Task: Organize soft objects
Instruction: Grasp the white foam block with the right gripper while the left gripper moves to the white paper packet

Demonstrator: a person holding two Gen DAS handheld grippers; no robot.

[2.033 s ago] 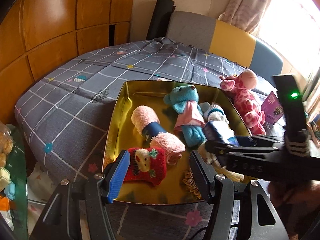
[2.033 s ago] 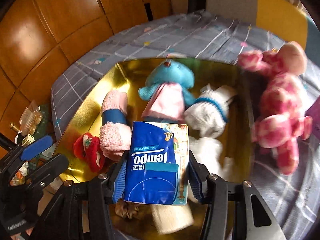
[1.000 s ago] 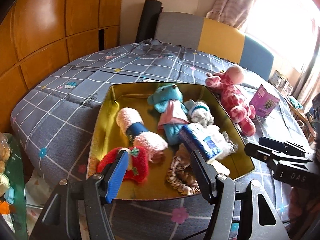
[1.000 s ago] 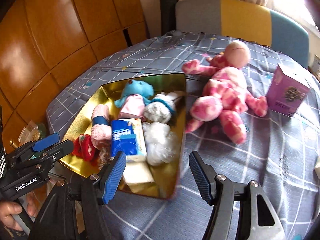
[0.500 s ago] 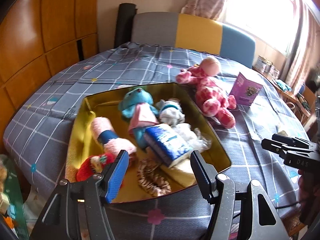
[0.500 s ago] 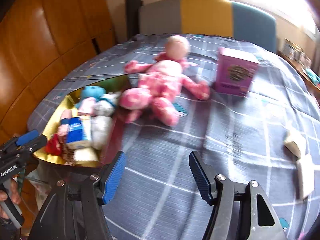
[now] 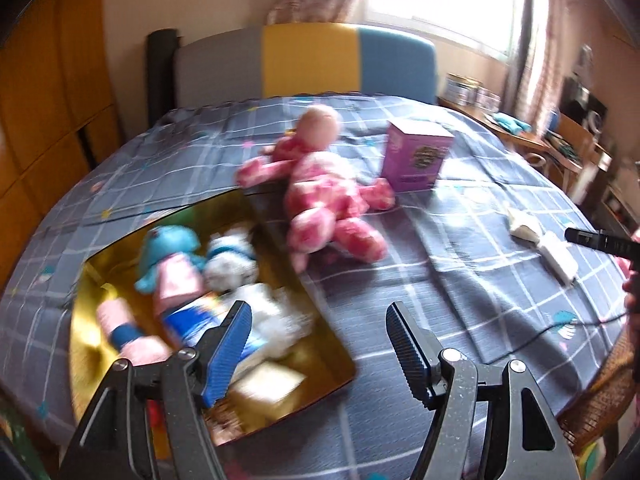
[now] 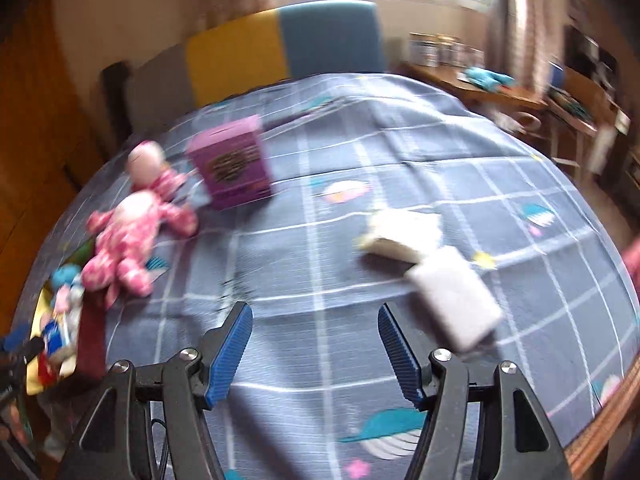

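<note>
One gold tray (image 7: 340, 364) sits on the grey checked tablecloth (image 7: 460, 280), and everything here is placed from it. Inside it, at the far end, lie one blue plush toy (image 7: 170, 246) in a pink top and one white plush with a blue band (image 7: 232, 264) just beside it. Along the tray's left side lies one pink rolled towel with a dark blue band (image 7: 124, 332). In the middle is one blue tissue pack (image 7: 192, 316), touching a white fluffy item (image 7: 276, 316). At the near end rests one pale yellow flat piece (image 7: 268, 386); the contents under the left finger are too blurred to name.

Outside the tray, just past its far right corner, one pink spotted plush doll (image 7: 320, 192) lies on the cloth, with one purple box (image 7: 416, 160) standing upright just beyond it. Well to the right of the tray, two pale flat pieces touch each other: a cream one (image 8: 400, 232) and a white one (image 8: 456, 300).

The left gripper (image 7: 318, 344) hovers over the tray's near right corner, jaws spread wide and holding nothing. The right gripper (image 8: 316, 344) is far right of the tray, above bare cloth near the two pale pieces, jaws likewise wide apart and empty
</note>
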